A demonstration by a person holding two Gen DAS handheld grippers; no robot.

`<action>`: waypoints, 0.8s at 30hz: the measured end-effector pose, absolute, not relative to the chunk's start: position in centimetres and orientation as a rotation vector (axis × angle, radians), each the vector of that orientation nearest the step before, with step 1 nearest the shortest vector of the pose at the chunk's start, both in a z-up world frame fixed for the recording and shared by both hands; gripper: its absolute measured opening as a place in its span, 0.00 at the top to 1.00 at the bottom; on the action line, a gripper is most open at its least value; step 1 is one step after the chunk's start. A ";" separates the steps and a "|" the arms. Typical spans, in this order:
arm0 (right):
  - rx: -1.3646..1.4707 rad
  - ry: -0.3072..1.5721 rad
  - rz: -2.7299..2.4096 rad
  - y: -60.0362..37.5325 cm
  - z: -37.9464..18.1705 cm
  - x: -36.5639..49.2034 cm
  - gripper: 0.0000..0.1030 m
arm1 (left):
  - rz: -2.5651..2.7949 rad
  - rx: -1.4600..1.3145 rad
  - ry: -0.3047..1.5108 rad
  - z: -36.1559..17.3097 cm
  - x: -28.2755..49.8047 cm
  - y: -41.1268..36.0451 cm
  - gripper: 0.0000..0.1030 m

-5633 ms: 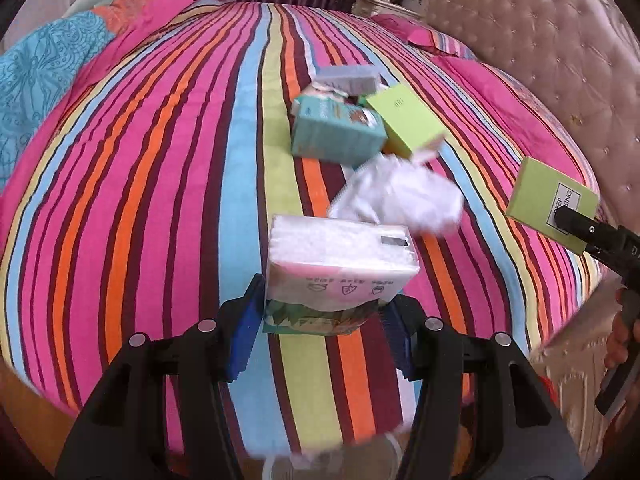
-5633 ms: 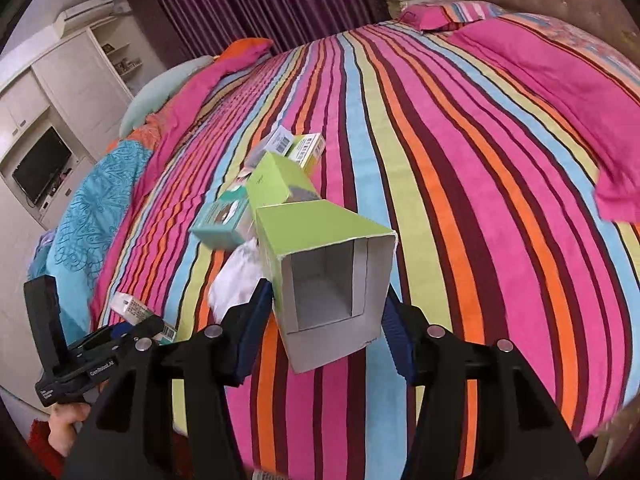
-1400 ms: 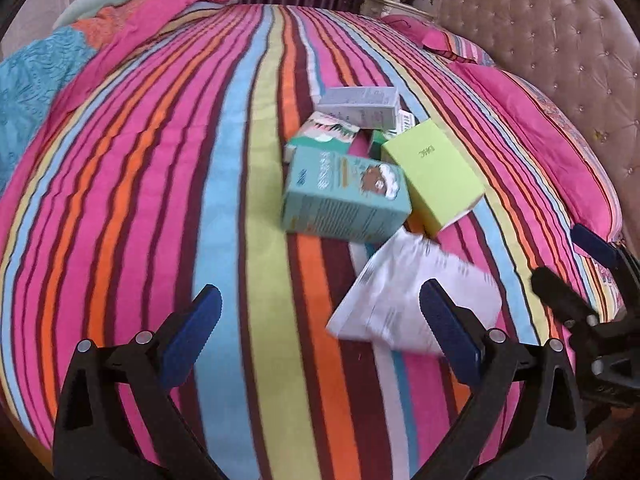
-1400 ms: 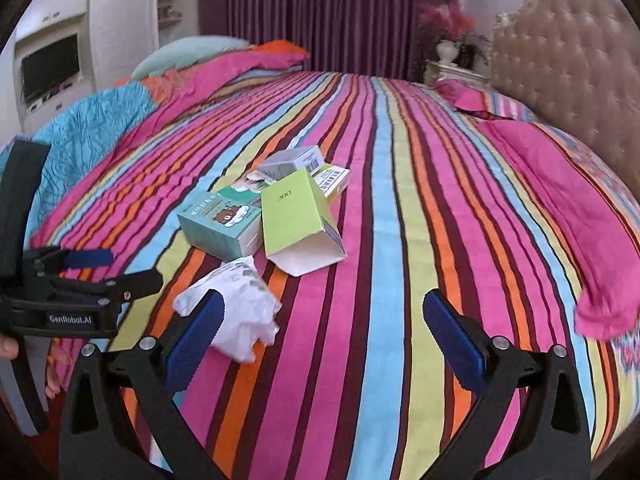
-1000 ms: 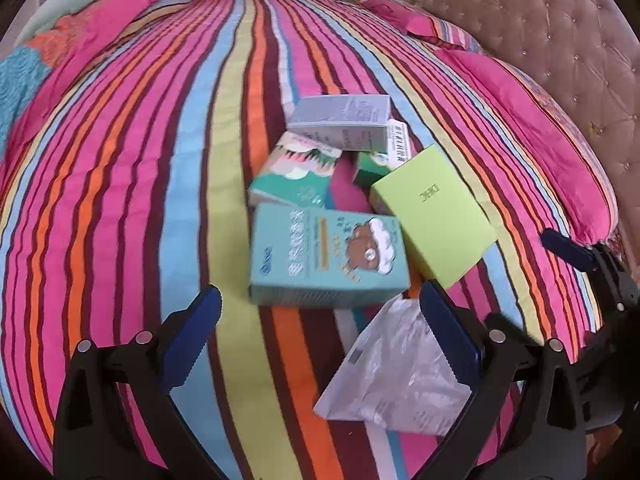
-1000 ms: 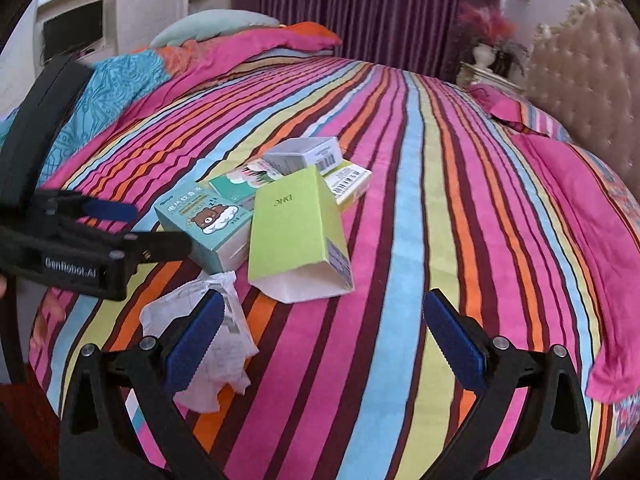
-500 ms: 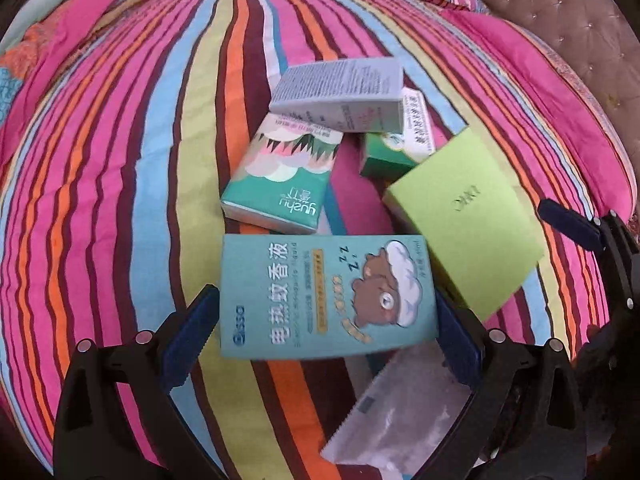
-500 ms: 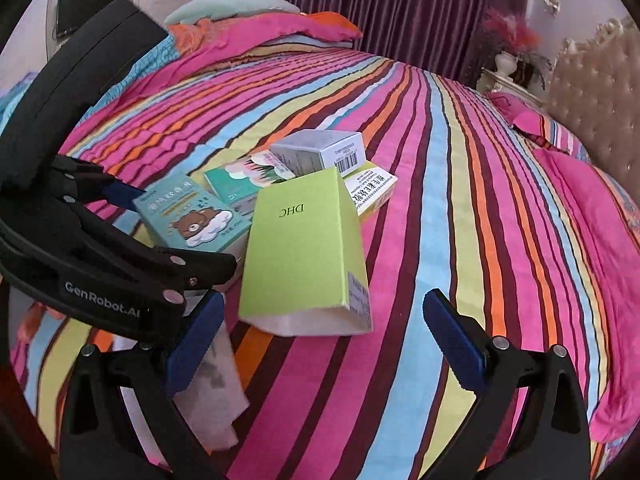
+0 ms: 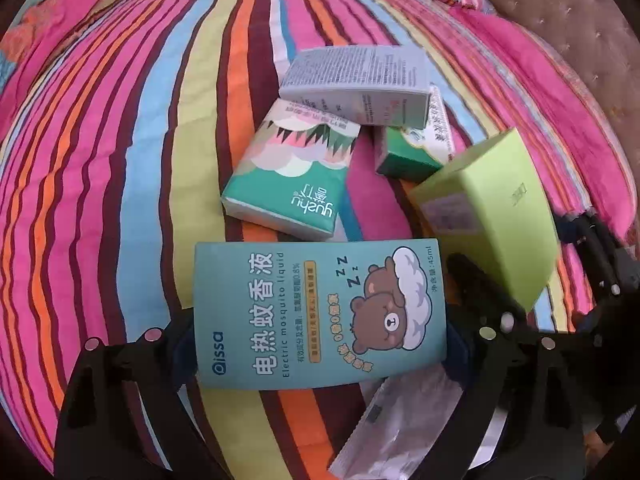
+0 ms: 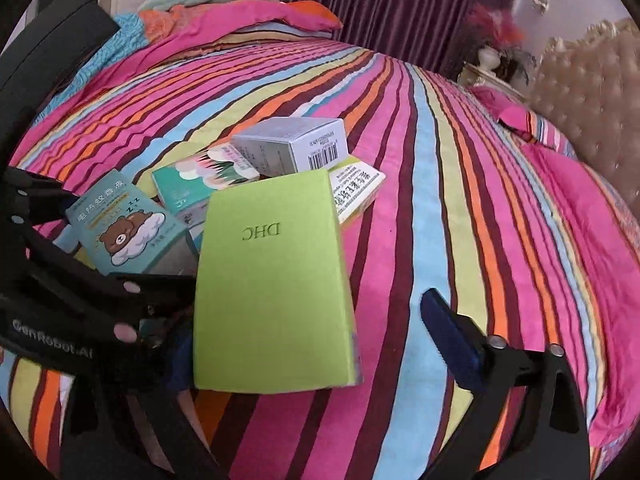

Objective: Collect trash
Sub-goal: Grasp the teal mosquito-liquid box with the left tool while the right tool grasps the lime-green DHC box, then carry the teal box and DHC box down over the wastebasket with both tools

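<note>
Left gripper [image 9: 320,344]: fingers spread wide, one on each short end of the teal mosquito-liquid box [image 9: 320,312]; contact with the box ends not determinable, as the pads are hidden beneath the box.

Right gripper [image 10: 308,328]: fingers spread wide around the lime-green DHC box [image 10: 272,284]. Right blue pad [image 10: 448,336] well apart from the box; left pad hidden behind the box and the left gripper, so contact not determinable.

Positions relative to the teal mosquito-liquid box:
- Green tissue pack [image 9: 292,180] just beyond it, near its far long edge.
- Grey-white carton [image 9: 356,80] farther out, overlapping the far end of the tissue pack.
- Small green-and-white box [image 9: 416,148] beyond and to the right, partly under the grey-white carton.
- Lime-green DHC box to the right, tilted.
- Crumpled white wrapper [image 9: 396,424] on the near side, partly under the box corner.

No container in view. All items on a bed with a striped multicolour bedspread [image 10: 440,140]. Tufted headboard [image 10: 592,100] at right; purple curtain [image 10: 380,0] behind the bed.
</note>
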State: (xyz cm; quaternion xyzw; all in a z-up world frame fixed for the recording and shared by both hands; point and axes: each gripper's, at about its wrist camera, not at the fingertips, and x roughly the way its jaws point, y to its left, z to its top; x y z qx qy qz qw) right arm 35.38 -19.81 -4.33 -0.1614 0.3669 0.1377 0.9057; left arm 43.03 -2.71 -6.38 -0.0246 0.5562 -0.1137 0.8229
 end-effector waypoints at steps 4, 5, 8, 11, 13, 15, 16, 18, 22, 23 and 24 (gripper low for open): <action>-0.273 0.791 0.301 -20.5 -4.1 34.8 0.47 | -0.239 -0.088 1.159 -6.1 41.6 -1.2 0.13; -0.237 0.803 0.308 -21.0 -3.9 34.7 0.47 | -0.239 -0.092 1.155 -6.1 41.5 -1.1 0.13; -0.144 0.823 0.306 -22.5 -3.3 34.1 0.47 | -0.231 -0.138 1.124 -5.3 40.0 0.4 0.13; -0.068 0.829 0.274 -24.2 -2.5 33.5 0.47 | -0.217 -0.156 1.105 -4.5 38.8 1.5 0.13; -0.027 0.837 0.249 -25.3 -2.2 33.0 0.47 | -0.207 -0.165 1.099 -4.1 38.1 2.0 0.13; 0.003 0.841 0.220 -26.2 -1.9 32.3 0.47 | -0.194 -0.165 1.085 -3.8 37.1 2.3 0.13; 0.020 0.846 0.210 -26.8 -1.8 31.9 0.47 | -0.188 -0.164 1.078 -3.6 36.6 2.4 0.13; 0.051 0.858 0.206 -27.5 -1.8 31.1 0.47 | -0.183 -0.163 1.070 -3.4 36.0 2.5 0.13; 0.098 0.872 0.189 -28.7 -1.5 29.1 0.47 | -0.166 -0.138 1.035 -2.7 32.6 2.9 0.13; 0.106 0.881 0.182 -28.9 -1.5 28.4 0.47 | -0.160 -0.114 1.024 -2.6 31.6 2.8 0.13; 0.109 0.887 0.178 -29.1 -1.4 27.8 0.47 | -0.155 -0.090 1.013 -2.4 30.6 2.7 0.13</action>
